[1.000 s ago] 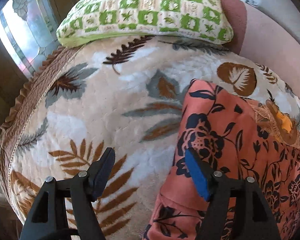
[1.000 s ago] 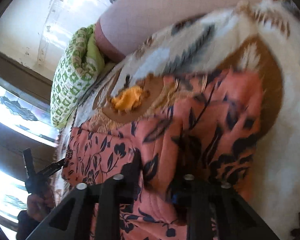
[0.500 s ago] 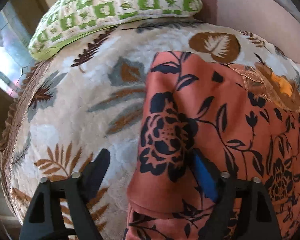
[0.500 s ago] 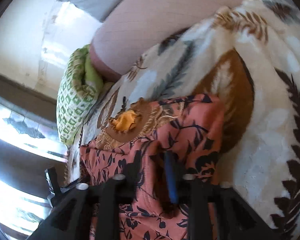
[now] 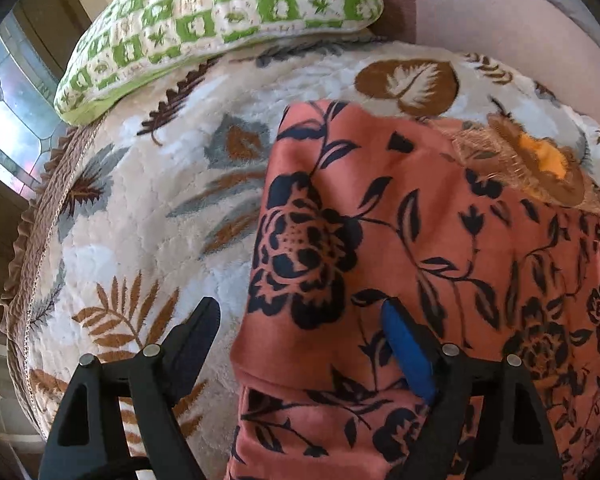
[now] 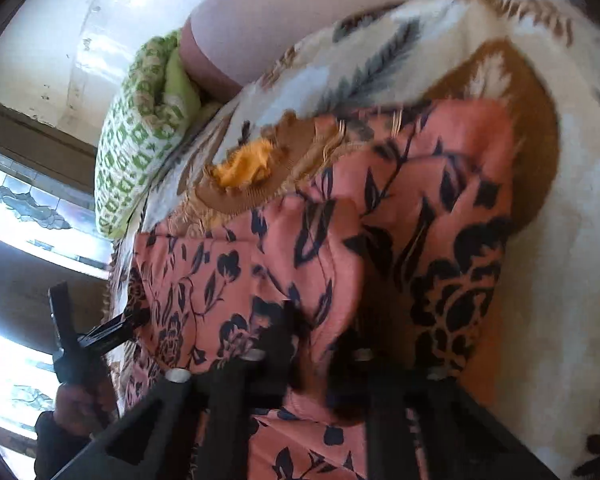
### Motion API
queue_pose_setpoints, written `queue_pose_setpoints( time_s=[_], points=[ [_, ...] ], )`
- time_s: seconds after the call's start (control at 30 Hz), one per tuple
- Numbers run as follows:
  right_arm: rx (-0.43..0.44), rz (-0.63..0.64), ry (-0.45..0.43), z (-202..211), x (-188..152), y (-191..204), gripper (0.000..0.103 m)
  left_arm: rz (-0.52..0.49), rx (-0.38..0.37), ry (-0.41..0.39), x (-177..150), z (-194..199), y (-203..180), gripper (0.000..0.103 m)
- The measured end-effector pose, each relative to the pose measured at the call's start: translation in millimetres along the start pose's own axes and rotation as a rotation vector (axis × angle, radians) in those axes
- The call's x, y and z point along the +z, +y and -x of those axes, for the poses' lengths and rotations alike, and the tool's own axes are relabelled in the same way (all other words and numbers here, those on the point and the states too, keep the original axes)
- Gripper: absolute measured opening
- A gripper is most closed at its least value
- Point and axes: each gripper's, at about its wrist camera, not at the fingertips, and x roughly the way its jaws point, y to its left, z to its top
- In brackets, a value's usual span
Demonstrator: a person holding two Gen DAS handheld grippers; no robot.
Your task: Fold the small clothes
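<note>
from the left wrist view, my left gripper [image 5: 300, 344] has its jaws wide apart, straddling the near left edge of the salmon-pink cotton garment with a navy flower print [image 5: 400, 240]; the black finger rests over bare blanket at seven o'clock, the blue-padded finger [image 5: 408, 356] lies on the cloth at five o'clock, and nothing is pinched. the garment lies on the cream plush blanket with brown and grey leaves [image 5: 148, 208], filling the right half of that view, its brown embroidered neckline with an orange lining [image 5: 540, 160] at two o'clock.

in the right wrist view, my right gripper [image 6: 320, 344] has its jaws together, and they look clamped on a raised ridge of the pink fabric at six o'clock, though blur hides the pads.

i judge the folding barely begun: one side looks turned in, the rest is still spread and rumpled, with further folds left.

around it: a green-and-white checked quilted pillow [image 5: 220, 20] at twelve o'clock, well apart from the cloth, and a pink padded headboard [image 5: 500, 28] at one o'clock. nothing blocks the fold; the soft, puffy blanket may let edges creep.
</note>
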Motion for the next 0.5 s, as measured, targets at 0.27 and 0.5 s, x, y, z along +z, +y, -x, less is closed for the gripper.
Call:
queue_pose_setpoints(
  time_s=[0.27,0.5],
  points=[
    [-0.210,0.036,-0.209,54,17,-11,0.003,0.010,-0.027,-0.071,10,16,-11,0.083],
    [-0.208,-0.062,-0.085,43,31,-33,0.005,-0.008,-0.026,-0.013,3,-6,-17,0.085]
  ],
)
